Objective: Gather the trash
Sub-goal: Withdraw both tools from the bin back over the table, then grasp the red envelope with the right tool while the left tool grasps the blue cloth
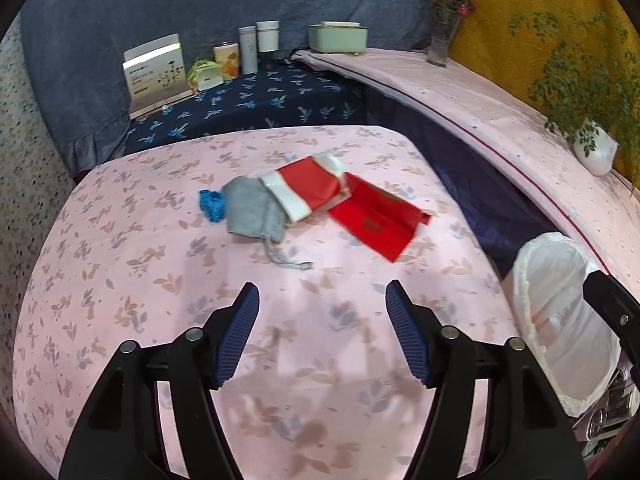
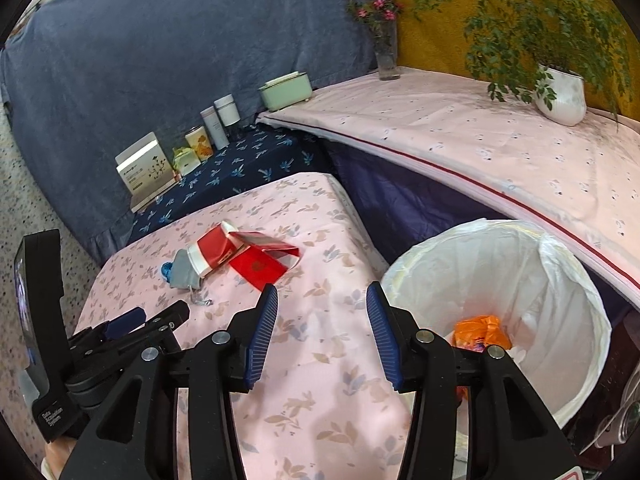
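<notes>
On the pink floral table (image 1: 160,280) lie a crumpled blue scrap (image 1: 212,203), a grey drawstring pouch (image 1: 254,212), a red-and-white wrapper (image 1: 308,188) and a flat red envelope (image 1: 378,218). They also show in the right wrist view: pouch (image 2: 185,272), wrapper (image 2: 214,252), envelope (image 2: 260,266). A bin with a white liner (image 2: 560,276) stands at the table's right; orange trash (image 2: 482,330) lies inside. My left gripper (image 1: 322,300) is open and empty, short of the pile. My right gripper (image 2: 322,300) is open and empty by the bin's rim.
Boxes, tins and a mint case (image 1: 338,38) line the back of a dark blue surface. A flower vase (image 1: 442,40) and a potted plant (image 1: 596,152) stand on a raised pink shelf at right. The left gripper's body (image 2: 120,336) shows in the right wrist view.
</notes>
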`<state>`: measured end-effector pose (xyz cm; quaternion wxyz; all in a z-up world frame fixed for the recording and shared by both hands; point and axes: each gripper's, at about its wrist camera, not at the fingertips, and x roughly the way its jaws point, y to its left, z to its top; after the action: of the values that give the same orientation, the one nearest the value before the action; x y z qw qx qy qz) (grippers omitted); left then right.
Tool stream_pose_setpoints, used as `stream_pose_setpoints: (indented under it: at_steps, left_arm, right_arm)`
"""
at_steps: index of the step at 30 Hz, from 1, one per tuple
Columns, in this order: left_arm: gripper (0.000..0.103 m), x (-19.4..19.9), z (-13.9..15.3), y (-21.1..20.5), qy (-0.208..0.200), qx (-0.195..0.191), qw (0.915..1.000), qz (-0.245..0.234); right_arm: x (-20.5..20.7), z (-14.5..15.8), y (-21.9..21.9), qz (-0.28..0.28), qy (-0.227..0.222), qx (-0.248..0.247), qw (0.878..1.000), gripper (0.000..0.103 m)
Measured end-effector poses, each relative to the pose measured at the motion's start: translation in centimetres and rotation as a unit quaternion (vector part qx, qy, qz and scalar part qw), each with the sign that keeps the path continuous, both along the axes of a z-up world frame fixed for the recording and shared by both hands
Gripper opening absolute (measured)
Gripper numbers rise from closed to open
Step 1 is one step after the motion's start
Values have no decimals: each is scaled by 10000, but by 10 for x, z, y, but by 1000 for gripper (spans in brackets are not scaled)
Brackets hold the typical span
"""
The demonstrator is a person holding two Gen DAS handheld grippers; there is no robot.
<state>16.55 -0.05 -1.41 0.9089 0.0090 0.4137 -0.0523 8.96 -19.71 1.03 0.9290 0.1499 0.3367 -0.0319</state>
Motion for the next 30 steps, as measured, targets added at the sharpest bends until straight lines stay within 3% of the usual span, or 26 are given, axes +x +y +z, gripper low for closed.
stream_pose_setpoints:
  at_steps: [15,25,30]
  left_arm:
    - [71,34,-15,89,180,-47,9968,777]
    - [71,68,-25,119,272,-22,9948,978]
    - [71,90,-30,128,364,-230,9938,1030]
  right_arm:
    - [44,-16,58,510,211,-277,9981,49]
    - [80,-29,80,688,338,-464,9960,49]
    - [102,-34,84,740,367,-540,9951,49]
